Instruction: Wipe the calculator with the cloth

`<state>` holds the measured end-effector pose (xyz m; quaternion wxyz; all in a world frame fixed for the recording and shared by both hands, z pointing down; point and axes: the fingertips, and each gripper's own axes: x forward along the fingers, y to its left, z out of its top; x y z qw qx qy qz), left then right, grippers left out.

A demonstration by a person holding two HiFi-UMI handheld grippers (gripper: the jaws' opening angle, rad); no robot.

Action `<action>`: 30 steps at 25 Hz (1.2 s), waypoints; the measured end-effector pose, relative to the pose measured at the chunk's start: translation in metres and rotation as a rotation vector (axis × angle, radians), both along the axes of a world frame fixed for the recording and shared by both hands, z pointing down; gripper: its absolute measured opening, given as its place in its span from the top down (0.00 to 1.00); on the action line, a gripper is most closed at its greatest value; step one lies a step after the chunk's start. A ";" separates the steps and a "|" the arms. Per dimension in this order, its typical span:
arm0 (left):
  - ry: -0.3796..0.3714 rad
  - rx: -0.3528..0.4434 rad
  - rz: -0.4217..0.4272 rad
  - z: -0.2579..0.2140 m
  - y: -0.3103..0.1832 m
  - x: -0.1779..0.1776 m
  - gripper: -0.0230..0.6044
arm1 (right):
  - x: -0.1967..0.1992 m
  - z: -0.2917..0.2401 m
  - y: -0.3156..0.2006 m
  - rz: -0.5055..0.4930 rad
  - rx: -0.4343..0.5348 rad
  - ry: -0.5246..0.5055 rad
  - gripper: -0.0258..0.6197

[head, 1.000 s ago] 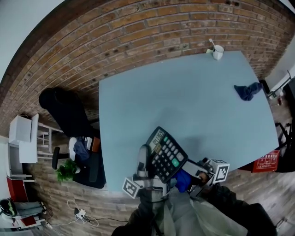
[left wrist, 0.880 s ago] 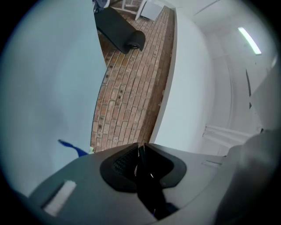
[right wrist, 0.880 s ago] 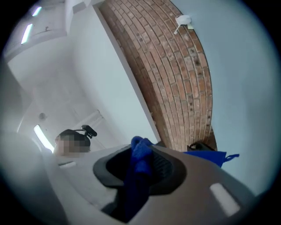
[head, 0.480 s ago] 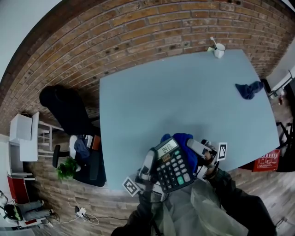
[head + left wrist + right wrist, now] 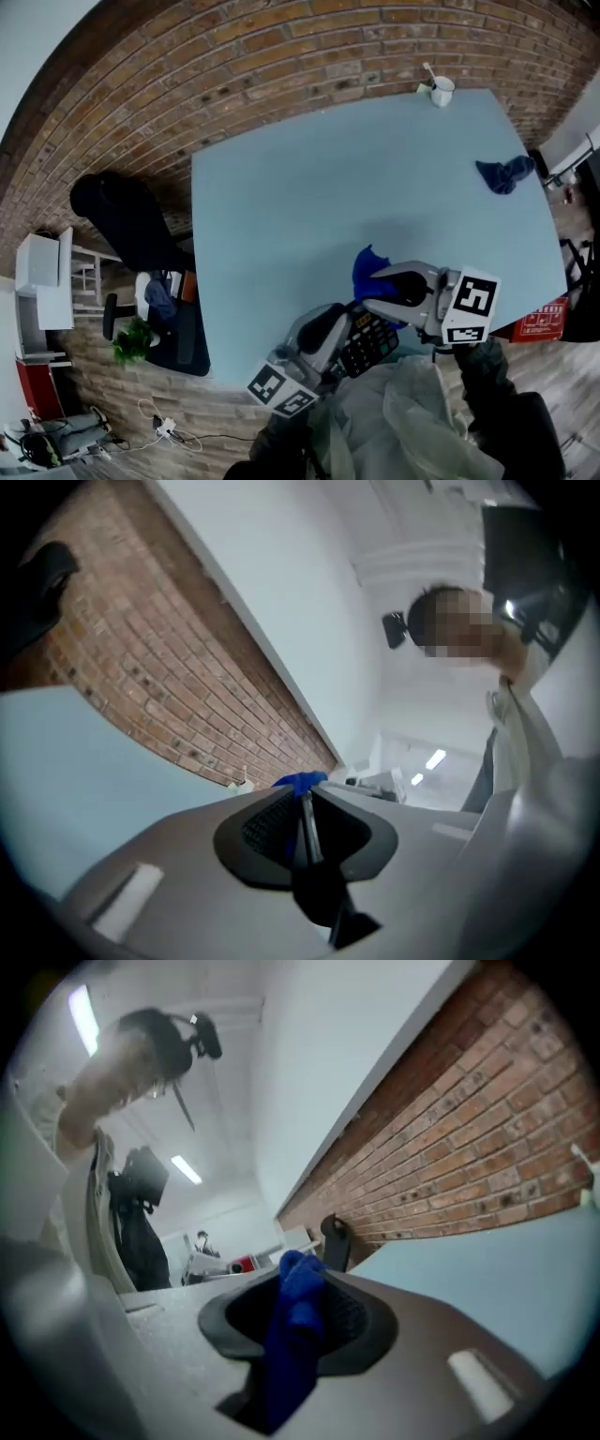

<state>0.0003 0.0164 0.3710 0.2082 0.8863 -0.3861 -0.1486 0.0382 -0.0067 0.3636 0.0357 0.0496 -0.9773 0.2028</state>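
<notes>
The black calculator (image 5: 371, 343) is low over the table's front edge, tilted with only part of its keys showing. My left gripper (image 5: 343, 334) is shut on its left side; in the left gripper view the calculator (image 5: 307, 834) appears edge-on as a thin dark strip between the jaws. My right gripper (image 5: 377, 292) is just above and right of it, shut on a bright blue cloth (image 5: 367, 267) that bunches out past the fingertips over the table. In the right gripper view the cloth (image 5: 292, 1335) fills the gap between the jaws. The cloth's tip (image 5: 300, 781) peeks over the left jaws.
A second, darker blue cloth (image 5: 503, 174) lies crumpled near the right edge of the light blue table (image 5: 309, 206). A white cup (image 5: 441, 91) with a stick in it stands at the far right corner. A brick wall runs behind; a black chair (image 5: 122, 225) is at the left.
The calculator has rolled from face-up to a steep tilt and dropped lower and rightward with my left gripper. My right gripper has rolled and brought the cloth from behind the calculator to above it.
</notes>
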 end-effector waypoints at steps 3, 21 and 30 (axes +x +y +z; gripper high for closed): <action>-0.098 0.034 0.025 0.010 -0.002 0.014 0.88 | -0.009 0.004 0.012 -0.022 0.024 0.028 0.80; 0.125 -0.229 -0.088 0.082 -0.064 -0.046 0.88 | -0.066 0.077 0.075 0.106 0.001 0.232 0.80; 0.246 -0.277 0.072 0.091 -0.070 -0.024 0.87 | 0.022 0.113 -0.050 0.632 0.000 0.382 0.80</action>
